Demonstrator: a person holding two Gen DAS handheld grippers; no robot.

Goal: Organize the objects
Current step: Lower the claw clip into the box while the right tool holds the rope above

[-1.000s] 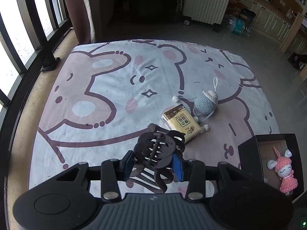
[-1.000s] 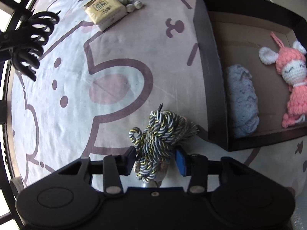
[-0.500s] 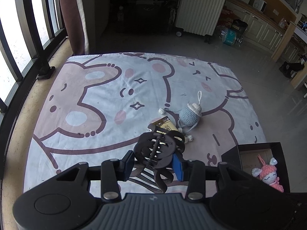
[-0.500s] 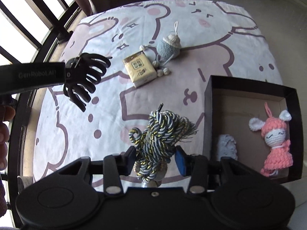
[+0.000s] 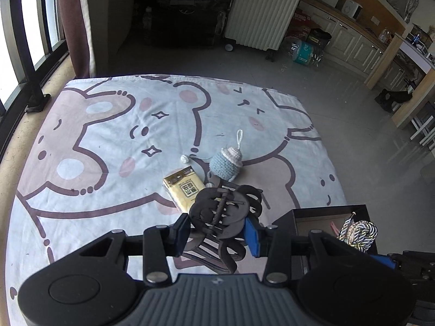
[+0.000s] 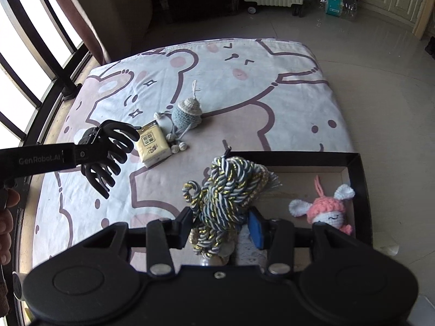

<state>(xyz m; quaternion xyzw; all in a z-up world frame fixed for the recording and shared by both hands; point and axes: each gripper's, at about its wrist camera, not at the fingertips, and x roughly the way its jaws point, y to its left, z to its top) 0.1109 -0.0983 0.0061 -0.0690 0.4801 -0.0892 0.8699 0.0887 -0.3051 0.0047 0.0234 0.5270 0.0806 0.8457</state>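
Observation:
My left gripper (image 5: 217,233) is shut on a large black hair claw clip (image 5: 225,212), held above the cartoon blanket (image 5: 108,135). In the right wrist view the same claw clip (image 6: 108,149) hangs at the left. My right gripper (image 6: 220,225) is shut on a bundle of twisted blue, white and gold cord (image 6: 225,187), raised over the left edge of the black box (image 6: 361,187). That cord (image 5: 359,233) also shows at the right of the left wrist view, over the box (image 5: 285,217). A pink crochet doll (image 6: 326,212) lies inside the box.
A yellow tissue pack (image 5: 185,190) and a blue crochet charm (image 5: 225,163) lie mid-blanket; both appear again as the tissue pack (image 6: 152,144) and charm (image 6: 187,114). A window railing (image 6: 32,62) runs along the left. A white radiator (image 5: 261,8) stands beyond the grey floor.
Both grippers rose and tilted up, so more of the room shows. The right gripper carried the cord from beside the box to over its left edge. The left gripper keeps the claw clip.

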